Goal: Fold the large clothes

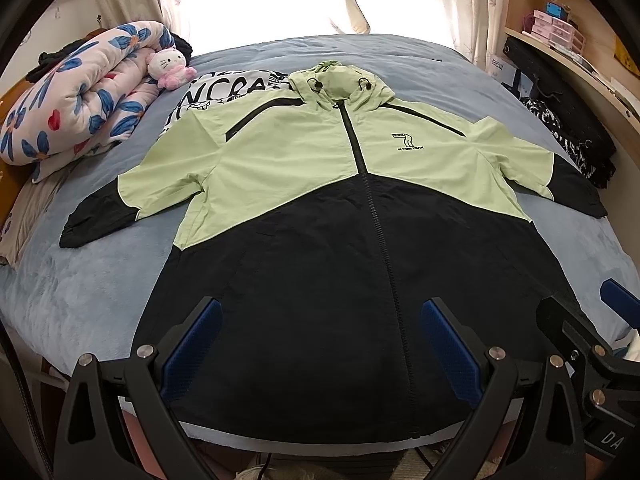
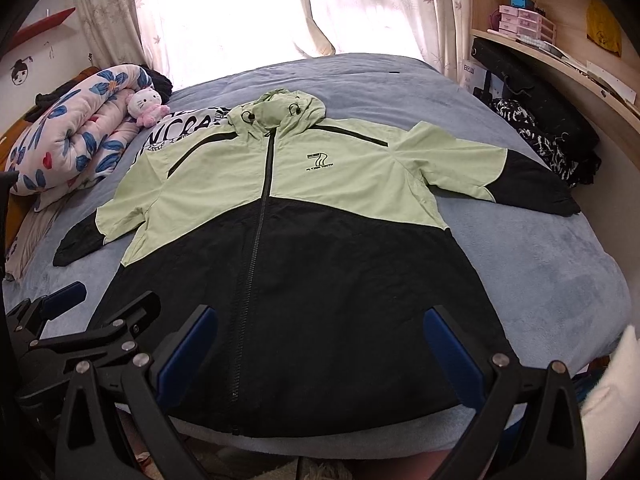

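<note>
My left gripper (image 1: 320, 344) and right gripper (image 2: 324, 344) hover side by side, jaws spread wide (both empty), pointing forward.

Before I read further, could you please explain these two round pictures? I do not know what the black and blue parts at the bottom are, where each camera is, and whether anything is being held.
No robot arm is here. A person holds one two-finger tool in each hand, and a wide-angle camera on each tool looks forward along its fingers. One picture comes from the left tool, the other from the right tool; each tool also shows at the edge of the other's picture. The blue parts are finger pads. Both tools are open and hold nothing. On the bed a green and black jacket lies flat, zipped, sleeves spread. A rolled flowered quilt and a plush cat lie at the left.
</note>
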`<state>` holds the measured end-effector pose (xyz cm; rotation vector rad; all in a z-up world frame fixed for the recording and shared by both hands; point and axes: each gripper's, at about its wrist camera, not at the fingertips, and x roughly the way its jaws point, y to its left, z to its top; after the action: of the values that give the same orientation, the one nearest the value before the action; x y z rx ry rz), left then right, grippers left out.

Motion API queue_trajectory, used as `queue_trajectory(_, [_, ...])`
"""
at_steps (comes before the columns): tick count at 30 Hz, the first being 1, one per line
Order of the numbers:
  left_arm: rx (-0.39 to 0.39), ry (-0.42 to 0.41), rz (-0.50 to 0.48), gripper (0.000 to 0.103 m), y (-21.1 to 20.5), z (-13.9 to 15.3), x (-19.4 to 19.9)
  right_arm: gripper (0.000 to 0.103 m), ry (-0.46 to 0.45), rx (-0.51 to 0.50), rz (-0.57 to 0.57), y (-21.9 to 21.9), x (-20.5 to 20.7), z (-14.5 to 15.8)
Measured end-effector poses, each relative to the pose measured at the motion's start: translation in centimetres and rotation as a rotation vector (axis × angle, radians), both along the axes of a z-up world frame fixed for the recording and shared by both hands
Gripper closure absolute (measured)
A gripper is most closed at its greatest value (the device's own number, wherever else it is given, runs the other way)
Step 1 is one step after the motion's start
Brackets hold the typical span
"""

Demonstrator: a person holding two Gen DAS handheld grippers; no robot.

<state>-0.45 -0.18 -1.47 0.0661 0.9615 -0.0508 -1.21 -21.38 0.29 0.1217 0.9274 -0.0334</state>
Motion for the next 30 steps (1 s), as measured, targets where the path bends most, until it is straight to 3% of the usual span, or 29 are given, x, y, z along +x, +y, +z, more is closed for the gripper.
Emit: queue_trajectory(30, [0.0,0.005,0.002,0.004,0.41,0.24,0.15,0.0,0.009,0.015,0.008,0.39,0.06,0.11])
